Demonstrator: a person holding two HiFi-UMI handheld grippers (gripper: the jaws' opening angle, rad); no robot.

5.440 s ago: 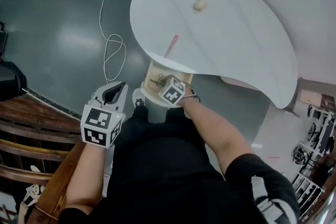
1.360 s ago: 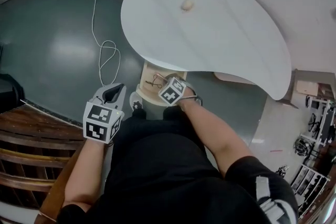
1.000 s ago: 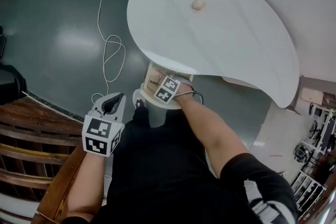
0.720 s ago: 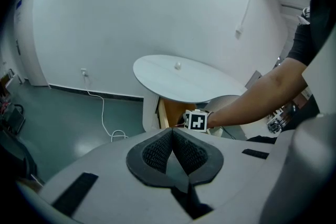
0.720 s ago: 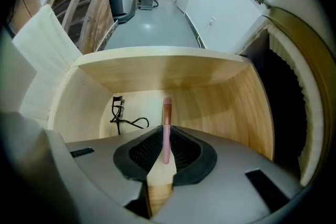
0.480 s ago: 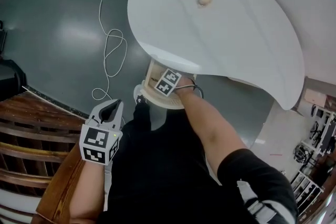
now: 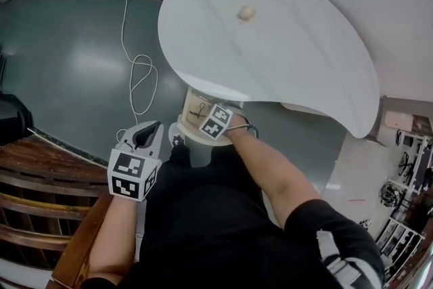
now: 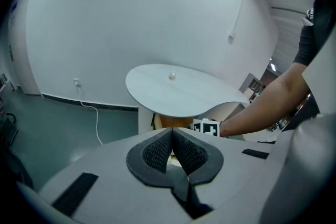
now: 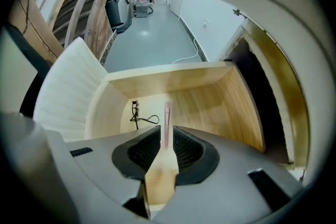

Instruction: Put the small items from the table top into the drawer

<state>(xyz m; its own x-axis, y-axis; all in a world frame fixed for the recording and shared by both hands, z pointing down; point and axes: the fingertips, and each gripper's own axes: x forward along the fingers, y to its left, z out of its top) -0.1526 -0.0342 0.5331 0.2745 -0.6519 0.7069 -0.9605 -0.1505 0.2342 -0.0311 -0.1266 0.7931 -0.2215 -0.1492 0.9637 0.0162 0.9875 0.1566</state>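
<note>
The thin pink stick [image 9: 167, 115] stands low in the middle of the right gripper view, over the pale wooden floor of the open drawer [image 9: 220, 97] and between the jaws of the right gripper [image 9: 167, 132]. Those jaws are opening, and wood shows on either side of the stick, so the pads no longer clamp it. Just left of the stick, a small black item with a looped wire [image 9: 137, 113] lies on the drawer floor near the back wall. In the head view, the drawer [image 7: 191, 105] juts out from under the near edge of the white curved table [image 7: 291, 57] at the frame's centre, and the right gripper [image 7: 215, 120] reaches into it. One small round beige item [image 7: 246, 12] sits alone on the table top in the upper middle of the frame, well apart from the drawer. The left gripper [image 7: 150, 130] hangs lower left of the drawer, above the dark floor, where a white cord [image 7: 139, 74] loops. In its own view, the left gripper [image 8: 171, 134] has its pad tips together with nothing between them.
</note>
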